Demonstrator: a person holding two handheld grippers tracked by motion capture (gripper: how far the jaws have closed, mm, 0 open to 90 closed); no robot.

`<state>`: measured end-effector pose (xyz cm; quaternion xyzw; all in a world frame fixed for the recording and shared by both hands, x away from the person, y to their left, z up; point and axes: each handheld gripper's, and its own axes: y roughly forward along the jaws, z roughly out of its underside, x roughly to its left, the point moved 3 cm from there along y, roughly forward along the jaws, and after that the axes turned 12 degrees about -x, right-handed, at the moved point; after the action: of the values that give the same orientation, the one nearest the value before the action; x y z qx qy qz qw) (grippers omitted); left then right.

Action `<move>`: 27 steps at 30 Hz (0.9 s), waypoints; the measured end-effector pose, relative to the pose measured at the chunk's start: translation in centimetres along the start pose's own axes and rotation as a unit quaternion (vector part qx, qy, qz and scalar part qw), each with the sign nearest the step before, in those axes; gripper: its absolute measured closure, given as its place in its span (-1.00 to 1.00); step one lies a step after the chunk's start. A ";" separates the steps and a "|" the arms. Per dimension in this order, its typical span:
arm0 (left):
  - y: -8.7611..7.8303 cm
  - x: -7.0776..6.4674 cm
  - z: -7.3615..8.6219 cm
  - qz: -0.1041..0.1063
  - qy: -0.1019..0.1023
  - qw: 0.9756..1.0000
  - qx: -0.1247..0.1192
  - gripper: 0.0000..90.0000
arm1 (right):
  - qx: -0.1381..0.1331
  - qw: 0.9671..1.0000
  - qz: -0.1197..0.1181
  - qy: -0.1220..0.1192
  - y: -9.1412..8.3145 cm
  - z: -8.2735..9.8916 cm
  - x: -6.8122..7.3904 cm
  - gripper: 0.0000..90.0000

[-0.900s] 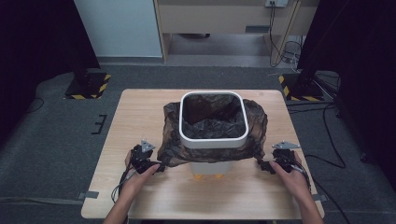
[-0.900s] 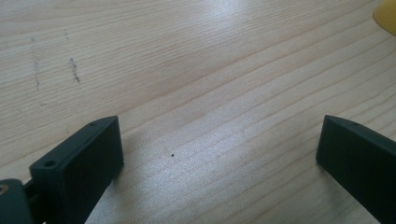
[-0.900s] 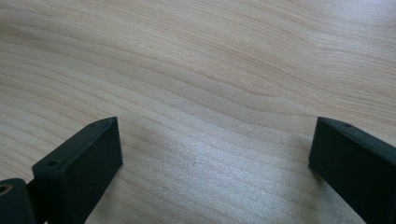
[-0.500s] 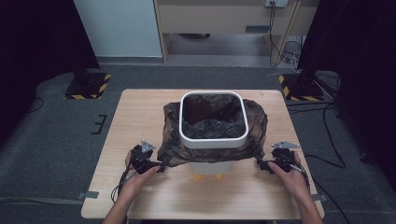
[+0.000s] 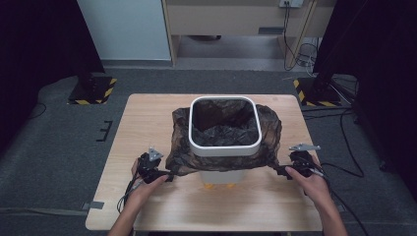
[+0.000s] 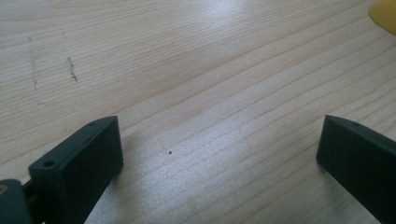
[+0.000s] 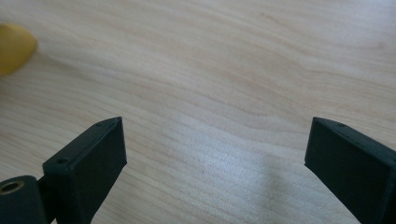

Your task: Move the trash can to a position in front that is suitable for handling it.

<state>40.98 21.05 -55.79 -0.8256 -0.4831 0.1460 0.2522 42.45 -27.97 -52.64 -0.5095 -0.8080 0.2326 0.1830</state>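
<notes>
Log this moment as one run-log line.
left hand-held gripper: open | right hand-held gripper: open | bin liner: draped over white bin rim

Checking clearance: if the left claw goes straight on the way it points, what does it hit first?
Likely the black bag draped over the white bin; the open left claw points at its hanging edge. Its own view shows bare table ahead, so depth is unsure.

Light wood table (image 5: 147, 123) on grey carpet floor (image 5: 49, 162). Black curtains (image 5: 39, 39) both sides; pale panel (image 5: 123, 29) upper left; wooden cabinet (image 5: 236, 19) top centre.
</notes>
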 end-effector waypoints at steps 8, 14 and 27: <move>0.0 0.0 0.0 0.001 0.000 1.000 0.001 -1.00 | -0.006 1.000 -0.001 -0.009 -0.9 -1.8 0.0 -0.87; -0.1 0.0 0.0 0.002 0.001 1.000 0.000 -1.00 | -0.008 1.000 0.002 -0.010 -1.5 -2.7 -0.2 -0.87; -0.1 0.0 0.1 0.004 0.001 1.000 -0.001 -1.00 | -0.009 1.000 0.009 -0.022 -3.2 -4.5 -0.9 -0.83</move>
<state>40.87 21.08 -55.79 -0.8279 -0.4798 0.1458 0.2511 42.88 -29.08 -47.20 -0.5129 -0.8092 0.2382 0.1592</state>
